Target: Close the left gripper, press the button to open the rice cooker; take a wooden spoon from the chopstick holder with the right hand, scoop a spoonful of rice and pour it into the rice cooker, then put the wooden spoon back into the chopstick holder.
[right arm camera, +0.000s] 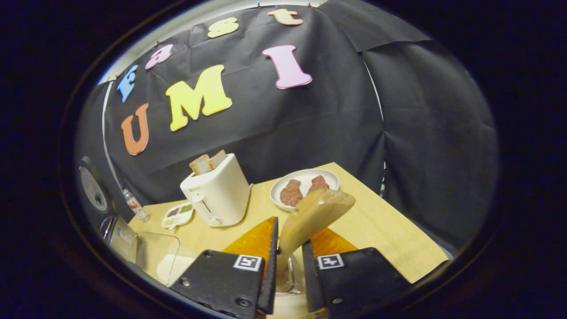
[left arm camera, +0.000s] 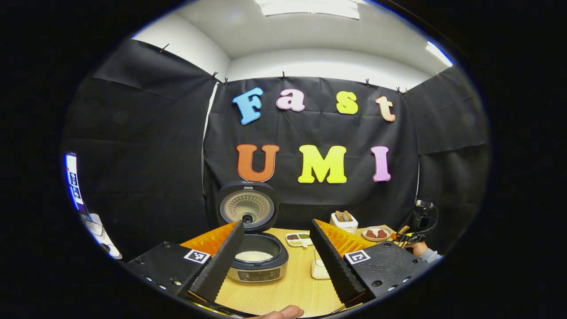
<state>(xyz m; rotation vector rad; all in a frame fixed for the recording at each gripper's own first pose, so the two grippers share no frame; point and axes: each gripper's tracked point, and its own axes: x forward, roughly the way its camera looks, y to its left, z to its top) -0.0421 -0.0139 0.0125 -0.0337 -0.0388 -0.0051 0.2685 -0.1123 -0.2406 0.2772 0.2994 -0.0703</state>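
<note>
The rice cooker (left arm camera: 257, 266) stands on the wooden table with its lid (left arm camera: 247, 207) raised and white rice in the pot. My left gripper (left arm camera: 277, 223) hangs open in front of it, holding nothing. In the right gripper view my right gripper (right arm camera: 291, 232) is shut on the handle of the wooden spoon (right arm camera: 315, 212), whose bowl points up and away. The handle's lower end drops into a clear glass chopstick holder (right arm camera: 290, 277) between the fingers. A clear box with rice (right arm camera: 165, 262) sits at the lower left. The cooker's lid (right arm camera: 93, 189) shows at the left edge.
A white toaster (right arm camera: 219, 191) with bread stands behind a plate (right arm camera: 330, 176) holding two brown pieces. A small divided dish (right arm camera: 177, 215) and a bottle (right arm camera: 135, 206) lie to the left. Far right in the left gripper view a hand (left arm camera: 421, 250) holds the other gripper. Booth cloth walls surround the table.
</note>
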